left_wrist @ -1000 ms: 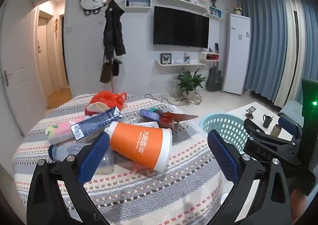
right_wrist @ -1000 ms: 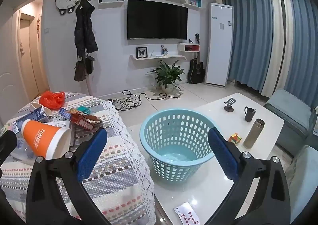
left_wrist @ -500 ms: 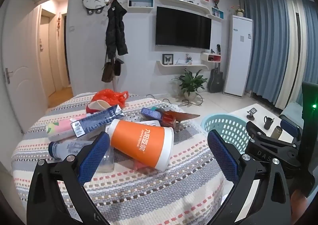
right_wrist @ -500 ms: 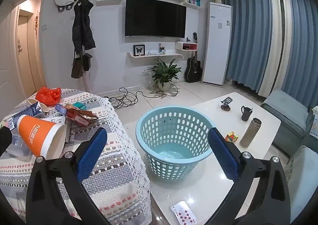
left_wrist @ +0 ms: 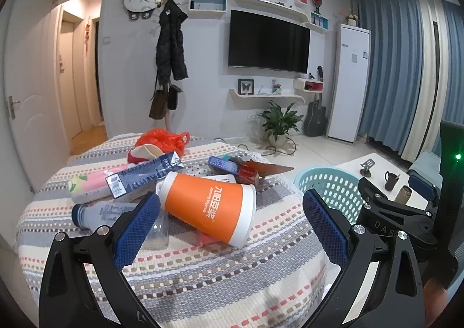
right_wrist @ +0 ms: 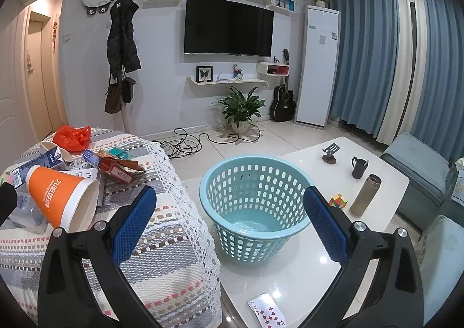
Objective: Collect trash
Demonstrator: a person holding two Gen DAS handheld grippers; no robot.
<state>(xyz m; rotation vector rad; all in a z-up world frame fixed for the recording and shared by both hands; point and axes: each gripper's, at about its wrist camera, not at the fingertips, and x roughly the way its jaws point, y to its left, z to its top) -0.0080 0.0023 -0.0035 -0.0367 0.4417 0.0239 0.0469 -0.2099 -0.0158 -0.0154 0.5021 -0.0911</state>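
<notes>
Left wrist view: the left gripper (left_wrist: 231,219) hangs over the striped tablecloth (left_wrist: 203,278) with its blue pads spread wide and nothing between them. Straight ahead the trash lies in a heap: an orange paper cup (left_wrist: 210,207) on its side with white Chinese lettering, a dark blue carton (left_wrist: 145,176) showing a barcode, a pink bottle (left_wrist: 92,183), a clear plastic bottle (left_wrist: 107,212) with a blue cap, a red wrapper (left_wrist: 249,173) and an orange plastic bag (left_wrist: 165,138) at the back. The right gripper's black body, stamped "DAS", pokes in at the right edge, with the blue basket (left_wrist: 327,186) behind it.

Right wrist view: the right gripper (right_wrist: 230,219) is also spread open and empty, above the blue basket (right_wrist: 255,212), which stands on the white table (right_wrist: 319,270). Only here do we see the basket's bare bottom, a playing card (right_wrist: 266,310), a colour cube (right_wrist: 337,201), a thermos (right_wrist: 365,196) and a black mug (right_wrist: 358,167). The orange paper cup (right_wrist: 61,197) shows its open mouth, and the red wrapper (right_wrist: 116,170) carries a white label I can't read
</notes>
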